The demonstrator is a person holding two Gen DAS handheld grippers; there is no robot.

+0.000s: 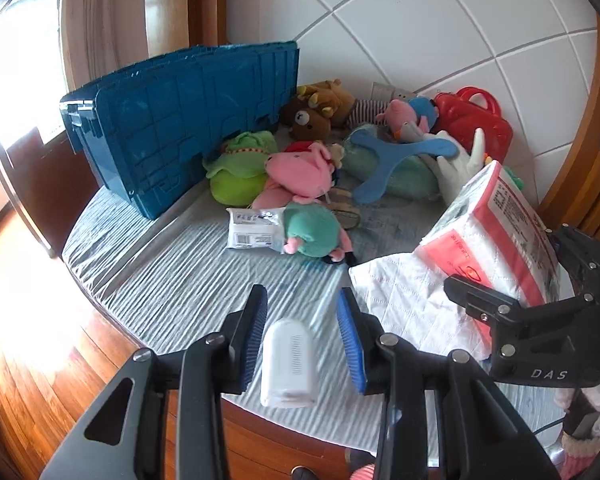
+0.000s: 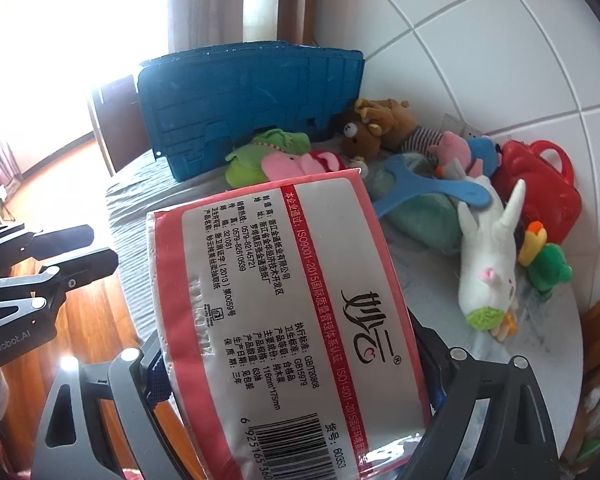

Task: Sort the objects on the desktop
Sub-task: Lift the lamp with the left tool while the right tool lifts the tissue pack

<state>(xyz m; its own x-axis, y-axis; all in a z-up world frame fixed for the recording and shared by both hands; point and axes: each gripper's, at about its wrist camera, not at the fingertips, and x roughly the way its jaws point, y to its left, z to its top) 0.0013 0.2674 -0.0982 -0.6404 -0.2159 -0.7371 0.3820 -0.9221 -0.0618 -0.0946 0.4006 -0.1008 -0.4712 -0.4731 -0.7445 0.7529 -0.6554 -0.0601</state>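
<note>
Between my left gripper [image 1: 302, 344] fingers, spread apart: white plastic device [image 1: 287, 364], rigid, smooth, light by my guess; I would pinch its long flat sides. Ahead lies the plush pile; far left, blue crate [image 1: 180, 128].

Right view: right gripper [image 2: 296, 380] clamps tissue pack [image 2: 292, 312], soft, squashy, slick film; mid-body hold suits.
</note>
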